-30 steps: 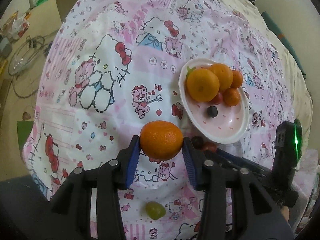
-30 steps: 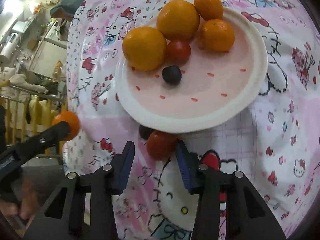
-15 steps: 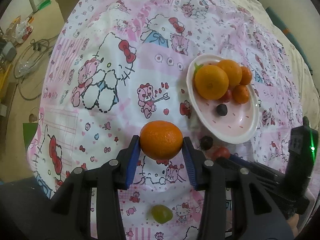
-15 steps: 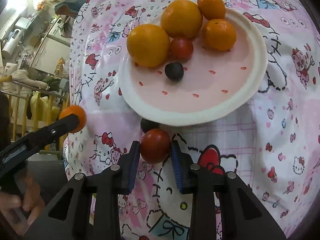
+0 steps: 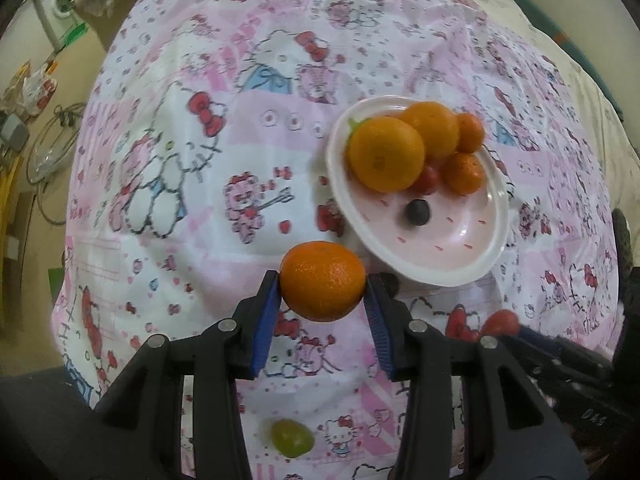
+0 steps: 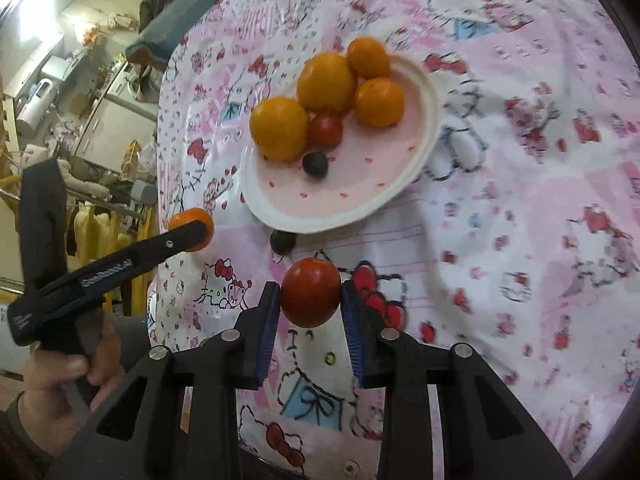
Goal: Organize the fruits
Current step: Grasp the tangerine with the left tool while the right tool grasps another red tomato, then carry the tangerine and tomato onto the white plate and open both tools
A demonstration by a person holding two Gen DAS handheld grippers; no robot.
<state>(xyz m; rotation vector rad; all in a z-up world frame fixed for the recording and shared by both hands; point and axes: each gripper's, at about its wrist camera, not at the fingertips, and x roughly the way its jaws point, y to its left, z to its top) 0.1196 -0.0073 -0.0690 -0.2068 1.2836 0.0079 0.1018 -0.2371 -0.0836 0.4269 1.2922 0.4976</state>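
Note:
My left gripper [image 5: 322, 294] is shut on an orange mandarin [image 5: 322, 286], held above the cloth just left of the pink plate [image 5: 452, 248]. My right gripper [image 6: 311, 300] is shut on a red tomato [image 6: 311, 292], lifted clear of the cloth in front of the plate [image 6: 320, 208]. The plate holds several oranges [image 6: 326, 82], a small tomato [image 6: 325, 130] and a dark grape [image 6: 315, 164]. A second dark grape [image 6: 282, 241] lies on the cloth at the plate's near rim. A green grape [image 5: 291, 438] lies on the cloth below my left gripper.
A pink cartoon-print cloth [image 5: 192, 152] covers the surface. The left gripper and hand show at the left of the right wrist view [image 6: 100, 272]. Floor clutter and a washing machine [image 5: 64, 4] lie beyond the cloth's left edge.
My right gripper closed on the red tomato and lifted it off the cloth, pulling back from the plate. My left gripper kept its hold on the mandarin and drifted slightly.

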